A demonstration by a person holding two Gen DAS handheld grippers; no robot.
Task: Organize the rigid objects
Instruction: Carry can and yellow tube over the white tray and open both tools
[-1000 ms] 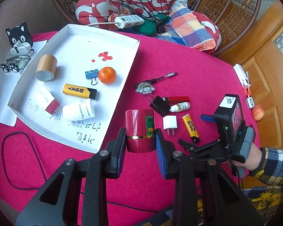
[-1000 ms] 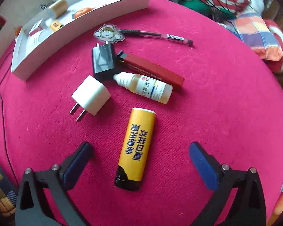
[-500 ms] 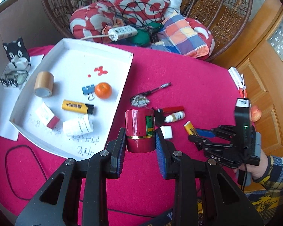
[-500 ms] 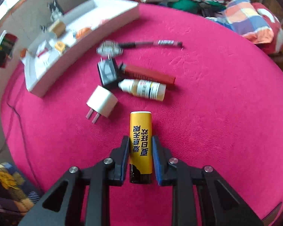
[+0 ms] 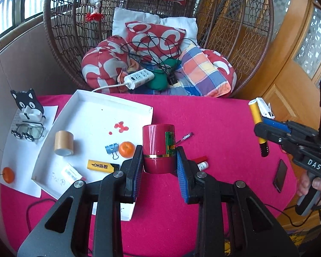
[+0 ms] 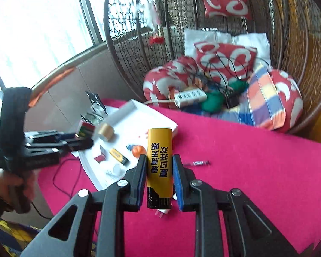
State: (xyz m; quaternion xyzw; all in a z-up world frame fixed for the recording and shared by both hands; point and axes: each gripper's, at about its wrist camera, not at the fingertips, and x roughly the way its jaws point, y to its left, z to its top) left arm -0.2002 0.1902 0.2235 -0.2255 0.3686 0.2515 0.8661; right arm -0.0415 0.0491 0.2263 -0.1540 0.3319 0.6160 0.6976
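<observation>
My left gripper (image 5: 159,160) is shut on a red cylindrical tin (image 5: 158,150) with a gold band and holds it above the pink table, next to the white tray (image 5: 115,105). My right gripper (image 6: 159,171) is shut on a yellow lighter (image 6: 159,160) with a black end, lifted off the table; it also shows in the left wrist view (image 5: 257,126) at the right. The tray holds a tape roll (image 5: 63,143), a blue binder clip (image 5: 112,148), an orange (image 5: 127,149), another yellow lighter (image 5: 100,165) and a small box (image 5: 71,172).
A pen (image 5: 185,138), a red stick (image 5: 200,159) and a small dropper bottle (image 5: 202,165) lie on the pink cloth behind the tin. A black phone (image 5: 280,175) lies at the right. A cat figure with glasses (image 5: 27,115) stands left. A wicker chair with cushions (image 5: 156,49) is behind.
My right gripper closed on the yellow lighter and lifted it off the table. My left gripper rose with the red tin held in it.
</observation>
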